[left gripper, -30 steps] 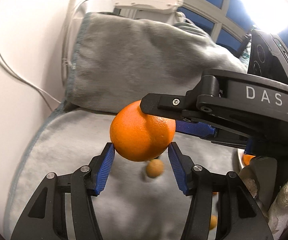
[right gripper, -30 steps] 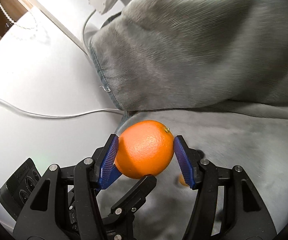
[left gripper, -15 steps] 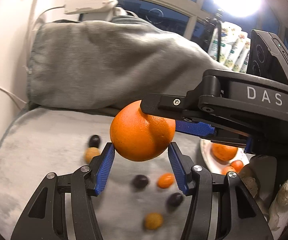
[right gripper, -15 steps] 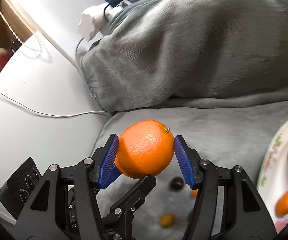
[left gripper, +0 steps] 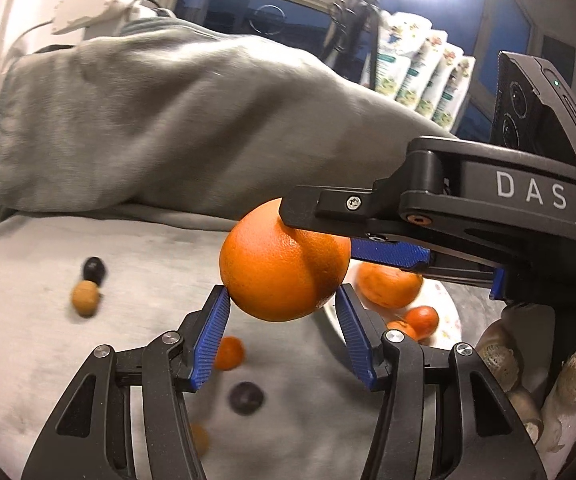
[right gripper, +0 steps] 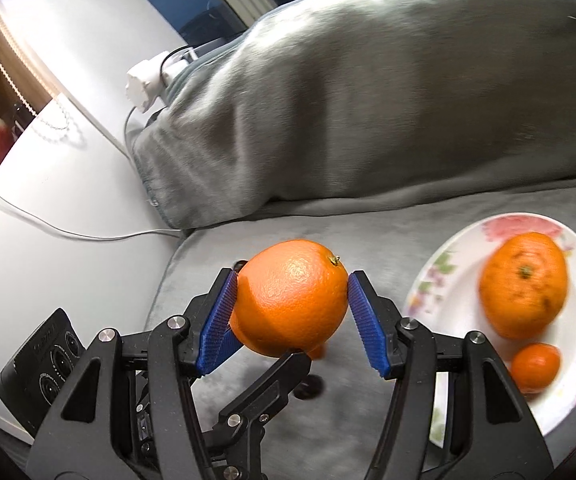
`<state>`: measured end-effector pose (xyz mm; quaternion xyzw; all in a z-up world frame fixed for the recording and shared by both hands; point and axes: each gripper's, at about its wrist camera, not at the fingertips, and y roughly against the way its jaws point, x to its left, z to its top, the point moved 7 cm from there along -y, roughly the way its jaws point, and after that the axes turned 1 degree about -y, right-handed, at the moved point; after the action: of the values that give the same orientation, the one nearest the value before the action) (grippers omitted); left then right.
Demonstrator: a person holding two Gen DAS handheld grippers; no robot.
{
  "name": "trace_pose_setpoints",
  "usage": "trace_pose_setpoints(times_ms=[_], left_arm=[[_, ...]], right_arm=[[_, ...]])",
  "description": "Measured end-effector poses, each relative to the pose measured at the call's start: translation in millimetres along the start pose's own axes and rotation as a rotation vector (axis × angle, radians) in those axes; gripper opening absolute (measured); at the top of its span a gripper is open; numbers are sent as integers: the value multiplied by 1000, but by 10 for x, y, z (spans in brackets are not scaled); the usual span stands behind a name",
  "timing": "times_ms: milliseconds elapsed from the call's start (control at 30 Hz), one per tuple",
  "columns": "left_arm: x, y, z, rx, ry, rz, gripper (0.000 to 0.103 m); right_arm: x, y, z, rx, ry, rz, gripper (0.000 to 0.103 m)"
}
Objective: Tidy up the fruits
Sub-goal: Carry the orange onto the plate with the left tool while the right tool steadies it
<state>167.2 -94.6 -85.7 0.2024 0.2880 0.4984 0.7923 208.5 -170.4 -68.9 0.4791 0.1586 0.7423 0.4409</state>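
Both claws meet on one orange point(left gripper: 284, 260). From the right wrist view, my right claw point(right gripper: 291, 314) has its blue pads pressed on either side of the orange point(right gripper: 291, 300), closed as far as the fruit allows, the orange held off the grey blanket point(right gripper: 367, 140). My left claw point(left gripper: 282, 334) sits under the same orange in the left wrist view; its pads point(left gripper: 212, 336) lie against the lower flanks, though I can't say for sure whether they pinch it or merely touch it. The right claw point(left gripper: 367, 236) crosses in from the right of the left one, one finger over the top of the fruit.

To the right of my right claw lies a flowered plate point(right gripper: 447, 264), with a large mandarin point(right gripper: 523, 284) and a small one point(right gripper: 535, 366) just beside each other on it. Seen from the left wrist, that plate point(left gripper: 449, 316) is just beyond the left claw, to its right.

Below and left of the left claw, loose fruit lies scattered on the blanket point(left gripper: 28, 340): a dark grape point(left gripper: 94, 270) touching a tan fruit point(left gripper: 85, 298), a small orange one point(left gripper: 230, 353) by the left pad, and another dark grape point(left gripper: 245, 397), blurred, between the fingers.
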Motion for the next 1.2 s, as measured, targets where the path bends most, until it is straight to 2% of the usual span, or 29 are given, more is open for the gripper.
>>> trace_pose_setpoints(times_ms=[333, 633, 800, 867, 1000, 1200], left_arm=[[-366, -192, -45, 48, -35, -57, 54], [-507, -263, -183, 85, -49, -95, 53], [-527, -281, -250, 110, -66, -120, 44], [-556, -265, -243, 104, -80, -130, 40], [-547, -155, -198, 85, -90, -139, 40], [-499, -91, -191, 77, -92, -132, 40]], right_arm=[[-335, 237, 16, -9, -20, -52, 61], [-508, 316, 38, -15, -32, -74, 61], [-573, 307, 81, -16, -40, -84, 59], [-603, 328, 109, -20, -47, -67, 56], [-601, 452, 193, -66, -17, -107, 56], [-653, 633, 268, -109, -23, -111, 56]])
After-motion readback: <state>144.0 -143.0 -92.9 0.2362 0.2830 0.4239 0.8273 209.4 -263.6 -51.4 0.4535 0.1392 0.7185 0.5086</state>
